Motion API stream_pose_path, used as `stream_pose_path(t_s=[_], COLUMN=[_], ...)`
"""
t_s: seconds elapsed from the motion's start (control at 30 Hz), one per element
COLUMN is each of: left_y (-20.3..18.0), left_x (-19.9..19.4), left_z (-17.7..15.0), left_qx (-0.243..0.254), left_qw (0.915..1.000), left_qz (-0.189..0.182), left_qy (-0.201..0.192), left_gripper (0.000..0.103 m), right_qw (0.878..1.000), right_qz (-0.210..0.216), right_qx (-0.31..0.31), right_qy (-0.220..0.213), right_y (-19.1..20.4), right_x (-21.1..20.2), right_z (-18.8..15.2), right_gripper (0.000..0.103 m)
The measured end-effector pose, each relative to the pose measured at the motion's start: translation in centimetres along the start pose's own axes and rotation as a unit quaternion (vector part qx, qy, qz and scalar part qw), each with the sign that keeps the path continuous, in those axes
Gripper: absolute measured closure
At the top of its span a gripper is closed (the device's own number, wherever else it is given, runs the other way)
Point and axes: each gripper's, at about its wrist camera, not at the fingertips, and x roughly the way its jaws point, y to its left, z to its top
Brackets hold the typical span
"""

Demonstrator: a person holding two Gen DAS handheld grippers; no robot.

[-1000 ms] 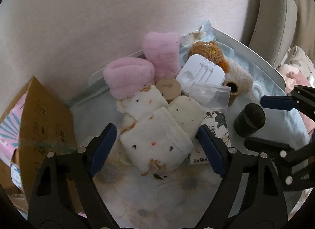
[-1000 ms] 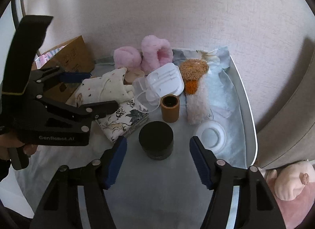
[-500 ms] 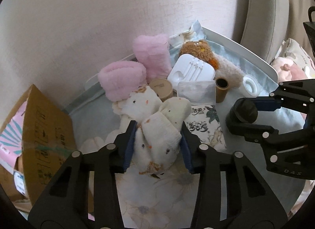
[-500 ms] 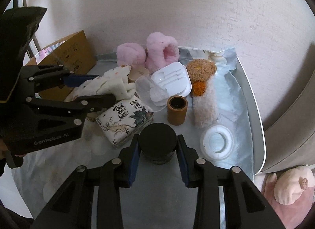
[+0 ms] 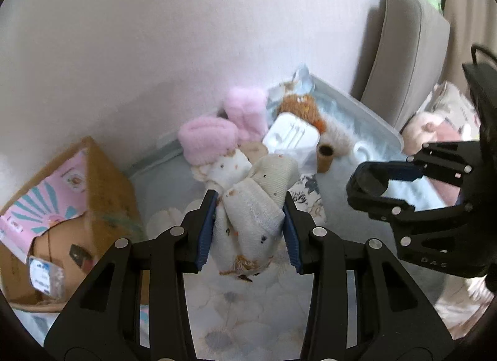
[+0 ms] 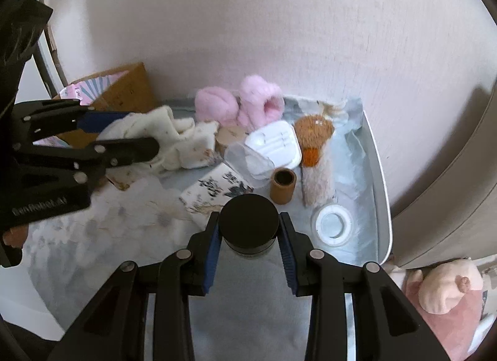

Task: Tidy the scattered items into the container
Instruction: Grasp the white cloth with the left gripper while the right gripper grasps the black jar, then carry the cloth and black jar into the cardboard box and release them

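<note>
Pale wall backs a bench covered in a light floral cloth (image 5: 248, 314), with a cardboard box (image 5: 93, 193) at its left end. On the left, the tool (image 5: 248, 230) is clamped on a speckled cream cloth bundle (image 5: 251, 215), raised over the floral cloth. On the right, the tool (image 6: 248, 243) grips a black-lidded jar (image 6: 248, 221) above the bench, near a tissue pack (image 6: 214, 190) and brown tube (image 6: 282, 185).
</note>
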Motion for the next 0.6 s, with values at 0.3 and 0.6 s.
stream_pose_path(t_s=[0.3,0.6], left_y=[3.8,10.0], left_x=[-5.7,-10.9], left_z=[1.3,1.4], left_qx=[-0.033,-0.08], left_qw=[0.9994,0.9961], left_qz=[-0.003,0.017], left_qy=[-0.013,-0.033], left_gripper=[0.067,0.067], right_qw=[1.0,0.997], right_qz=[0.005,0.051], right_qx=[-0.026,-0.046], right_qy=[-0.002,-0.019], right_y=[1.8,6.1], right_x=[-6.1,-7.7], right_z=[2.2,7.5], right_gripper=[0.07,0.07])
